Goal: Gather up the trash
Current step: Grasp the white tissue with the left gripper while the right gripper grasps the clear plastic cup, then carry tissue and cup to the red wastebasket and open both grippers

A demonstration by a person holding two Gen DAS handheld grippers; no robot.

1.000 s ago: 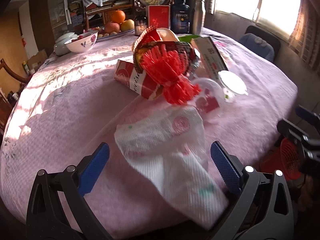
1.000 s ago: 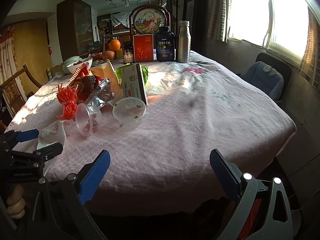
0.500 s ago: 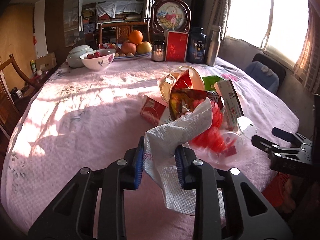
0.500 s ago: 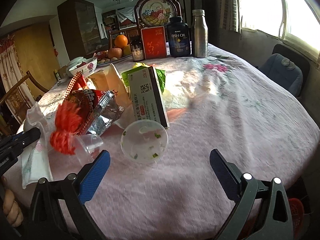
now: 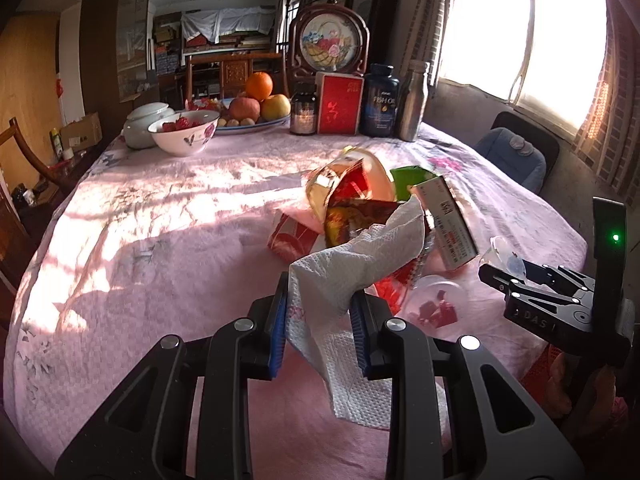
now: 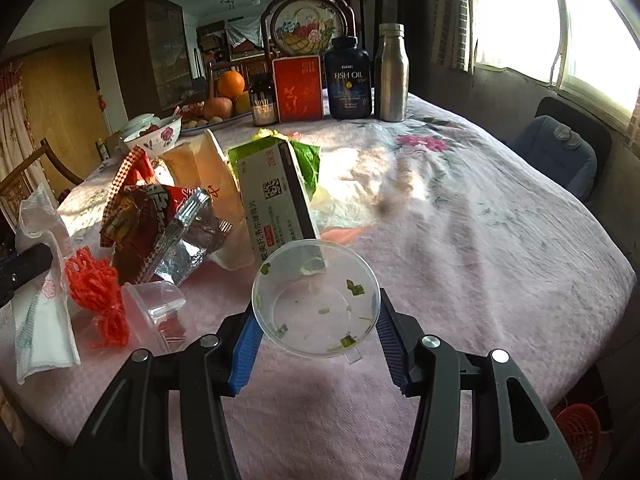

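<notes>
Left gripper [image 5: 320, 328] is clamped tight on the paper towel [image 5: 360, 276], which hangs clear of the table [image 5: 160, 240]. Right gripper [image 6: 316, 332] has just been closing around the plastic cup [image 6: 316, 300], blue pads at its rim. I'd squeeze gently so it doesn't crack or pop out, then lift straight up.

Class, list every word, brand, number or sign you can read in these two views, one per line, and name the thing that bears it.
"GNC" and "FISH OIL": dark supplement bottle.
"D A S": body of the right gripper, the rest cut off.
Red box: gold characters, too blurred to read.
White medicine box: a square code and Chinese print, too small to read surely.
Snack wrapper: large white characters, crumpled, unreadable.
Small brown jar: label unreadable.
</notes>
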